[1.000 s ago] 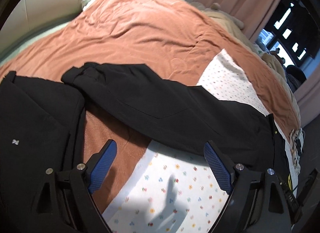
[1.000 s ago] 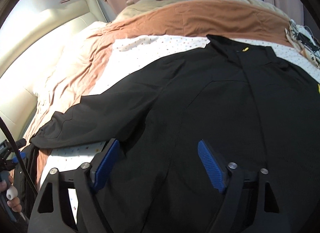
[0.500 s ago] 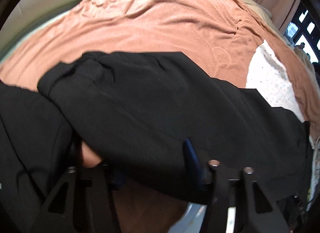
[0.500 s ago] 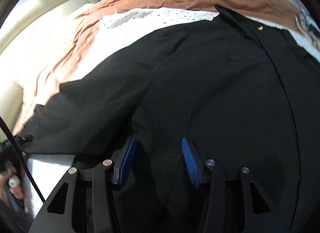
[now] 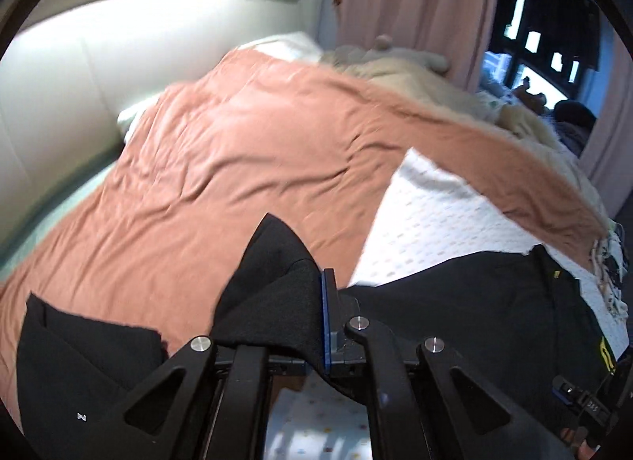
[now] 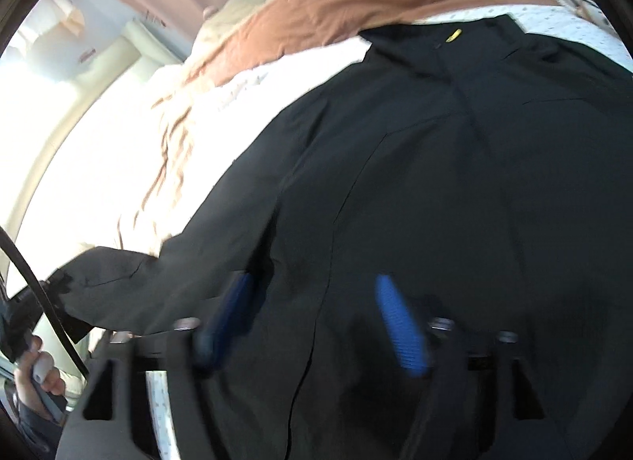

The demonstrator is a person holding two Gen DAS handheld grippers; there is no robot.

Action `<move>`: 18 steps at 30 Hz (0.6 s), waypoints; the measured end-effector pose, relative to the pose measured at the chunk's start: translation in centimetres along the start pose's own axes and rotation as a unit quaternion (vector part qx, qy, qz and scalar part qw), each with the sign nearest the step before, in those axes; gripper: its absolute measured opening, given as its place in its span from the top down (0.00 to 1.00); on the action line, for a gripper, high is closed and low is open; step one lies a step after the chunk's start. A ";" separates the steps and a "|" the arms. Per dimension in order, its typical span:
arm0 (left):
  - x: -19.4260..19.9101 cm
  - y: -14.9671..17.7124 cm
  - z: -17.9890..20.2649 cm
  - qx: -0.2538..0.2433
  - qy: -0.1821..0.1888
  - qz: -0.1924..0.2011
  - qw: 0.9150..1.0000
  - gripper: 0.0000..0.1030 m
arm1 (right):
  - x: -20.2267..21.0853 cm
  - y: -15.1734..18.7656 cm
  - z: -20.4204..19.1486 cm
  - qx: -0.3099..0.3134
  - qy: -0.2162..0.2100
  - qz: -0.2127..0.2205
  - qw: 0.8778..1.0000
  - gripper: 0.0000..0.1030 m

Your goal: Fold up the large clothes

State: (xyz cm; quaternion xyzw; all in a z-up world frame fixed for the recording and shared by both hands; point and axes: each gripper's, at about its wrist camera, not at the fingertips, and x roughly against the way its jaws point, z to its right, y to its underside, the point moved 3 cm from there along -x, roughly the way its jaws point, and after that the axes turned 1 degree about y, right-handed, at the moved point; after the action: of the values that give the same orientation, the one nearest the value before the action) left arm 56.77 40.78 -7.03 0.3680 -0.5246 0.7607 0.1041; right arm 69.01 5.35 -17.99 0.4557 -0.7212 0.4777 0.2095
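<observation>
A large black jacket (image 6: pixel 435 183) lies spread on the bed, collar with a small yellow tag at the far side. My left gripper (image 5: pixel 312 317) is shut on the jacket's black sleeve end (image 5: pixel 273 282) and holds it lifted above the bed; the rest of the jacket (image 5: pixel 474 301) lies to its right. My right gripper (image 6: pixel 316 317) hovers just over the jacket's lower body with the blue fingers (image 6: pixel 399 325) apart and nothing between them. The left gripper and held sleeve (image 6: pixel 79 294) show at the left edge of the right wrist view.
The bed has a rust-orange blanket (image 5: pixel 237 151) and a white dotted sheet (image 5: pixel 435 222). Another black garment (image 5: pixel 79 361) lies at the left. A cream headboard (image 5: pixel 79 84), pink curtains (image 5: pixel 415 5) and a window (image 5: pixel 534 44) lie beyond.
My left gripper went down onto the sleeve, shut on it and lifted it. My right gripper dropped toward the jacket body, narrowed, then widened a little; it holds nothing.
</observation>
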 end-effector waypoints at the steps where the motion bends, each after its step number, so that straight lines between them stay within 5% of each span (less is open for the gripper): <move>1: 1.0 -0.6 0.9 -0.005 0.008 0.006 1.000 0.95 | 0.7 0.1 0.2 -0.010 -0.006 0.006 1.000 0.23; 6: 5.9 -3.2 7.7 -0.047 0.045 0.038 0.997 0.95 | 3.5 0.8 1.6 -0.031 -0.020 0.023 0.999 0.23; 18: 12.4 -2.5 24.2 -0.141 0.124 0.057 0.981 0.95 | 11.5 4.6 7.4 -0.099 -0.030 0.071 0.992 0.23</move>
State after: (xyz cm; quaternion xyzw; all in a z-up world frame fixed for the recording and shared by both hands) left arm 60.20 17.85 7.39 0.2220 -0.6297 0.7236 0.1752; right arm 60.36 -5.89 -15.15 0.3946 -0.8015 0.4035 0.1976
